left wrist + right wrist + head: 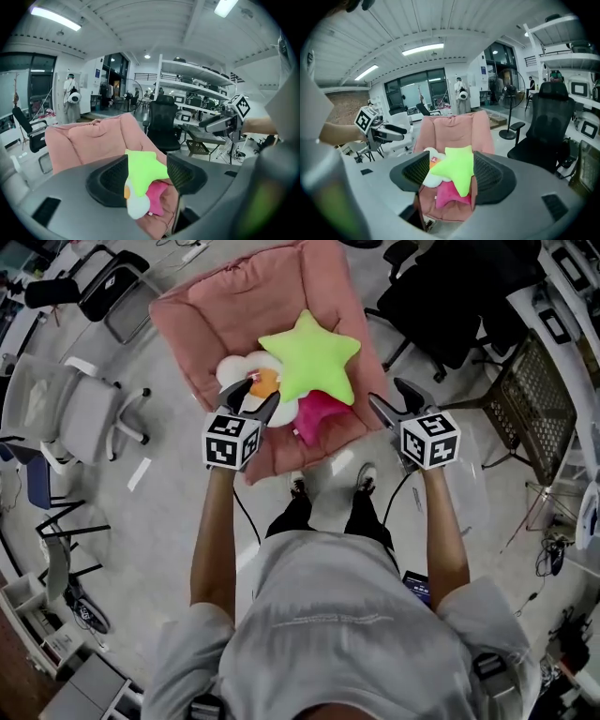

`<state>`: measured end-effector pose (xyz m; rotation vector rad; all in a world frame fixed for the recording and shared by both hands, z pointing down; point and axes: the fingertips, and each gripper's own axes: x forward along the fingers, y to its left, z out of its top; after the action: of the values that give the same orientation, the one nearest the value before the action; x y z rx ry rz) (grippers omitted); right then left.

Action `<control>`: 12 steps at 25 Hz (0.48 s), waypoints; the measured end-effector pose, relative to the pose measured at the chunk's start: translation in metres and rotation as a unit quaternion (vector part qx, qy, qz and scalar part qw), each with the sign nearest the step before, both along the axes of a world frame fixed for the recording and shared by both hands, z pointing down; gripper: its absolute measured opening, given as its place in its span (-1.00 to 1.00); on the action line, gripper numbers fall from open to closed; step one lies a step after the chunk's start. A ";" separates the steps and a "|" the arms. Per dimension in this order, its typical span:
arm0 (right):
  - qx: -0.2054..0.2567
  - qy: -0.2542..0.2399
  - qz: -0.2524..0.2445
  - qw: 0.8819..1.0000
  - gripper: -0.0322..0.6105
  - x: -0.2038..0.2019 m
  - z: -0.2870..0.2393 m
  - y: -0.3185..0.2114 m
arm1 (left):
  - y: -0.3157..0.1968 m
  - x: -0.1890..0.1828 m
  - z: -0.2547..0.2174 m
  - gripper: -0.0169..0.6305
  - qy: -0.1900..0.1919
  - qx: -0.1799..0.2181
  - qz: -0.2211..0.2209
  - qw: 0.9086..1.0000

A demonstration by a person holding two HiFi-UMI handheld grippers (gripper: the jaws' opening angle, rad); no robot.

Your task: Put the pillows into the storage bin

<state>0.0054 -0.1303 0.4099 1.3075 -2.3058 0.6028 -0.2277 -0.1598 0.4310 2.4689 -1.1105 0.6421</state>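
Three pillows lie piled on a pink padded floor seat [234, 306]: a lime-green star [309, 357] on top, a white flower pillow [242, 367] with an orange centre at its left, and a magenta pillow [319, 416] under the star's near side. My left gripper [255, 395] hangs open just before the flower pillow, apart from it. At the seat's near right corner my right gripper [394, 399] is open too. Between the left gripper's jaws [146, 176] and between the right gripper's jaws [451, 173] the pile shows beyond them, with nothing held.
A grey office chair [66, 413] stands at the left, a black one [103, 282] at the far left. A black chair [450, 296] and a wire-mesh rack [539, 399] stand at the right. The person's feet [328, 486] are close to the seat's near edge.
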 end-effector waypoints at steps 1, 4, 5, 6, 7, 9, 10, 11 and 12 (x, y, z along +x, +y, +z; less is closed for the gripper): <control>-0.011 -0.002 -0.003 1.000 0.00 0.002 0.014 -0.003 | -0.002 0.003 0.012 -0.14 -0.003 -0.009 -0.006 1.000; -0.053 0.000 -0.022 0.998 0.08 0.008 0.066 -0.008 | -0.001 0.008 0.049 -0.14 -0.011 -0.042 -0.037 0.998; -0.070 0.001 -0.030 0.997 0.10 0.008 0.083 -0.009 | -0.001 0.009 0.060 -0.10 -0.012 -0.056 -0.050 0.997; -0.088 -0.001 -0.040 0.995 0.11 0.008 0.100 -0.010 | 0.000 0.009 0.071 -0.07 -0.010 -0.070 -0.063 0.996; -0.106 -0.004 -0.048 0.993 0.11 0.008 0.117 -0.010 | 0.000 0.010 0.081 -0.07 -0.007 -0.083 -0.073 0.994; -0.141 -0.014 -0.062 0.988 0.11 0.008 0.148 -0.013 | -0.002 0.011 0.101 -0.06 -0.006 -0.106 -0.086 0.991; -0.156 -0.016 -0.066 0.985 0.11 0.007 0.162 -0.015 | -0.004 0.011 0.111 -0.06 -0.010 -0.116 -0.089 0.989; -0.168 -0.016 -0.070 0.983 0.11 0.006 0.175 -0.017 | -0.004 0.010 0.121 -0.05 -0.015 -0.126 -0.090 0.988; -0.179 -0.016 -0.075 0.981 0.11 0.004 0.187 -0.018 | -0.005 0.009 0.132 -0.05 -0.021 -0.136 -0.089 0.987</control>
<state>0.0093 -0.1481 0.5972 0.9547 -2.1663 0.9393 -0.2185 -0.1645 0.5633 2.1099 -1.1588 0.7399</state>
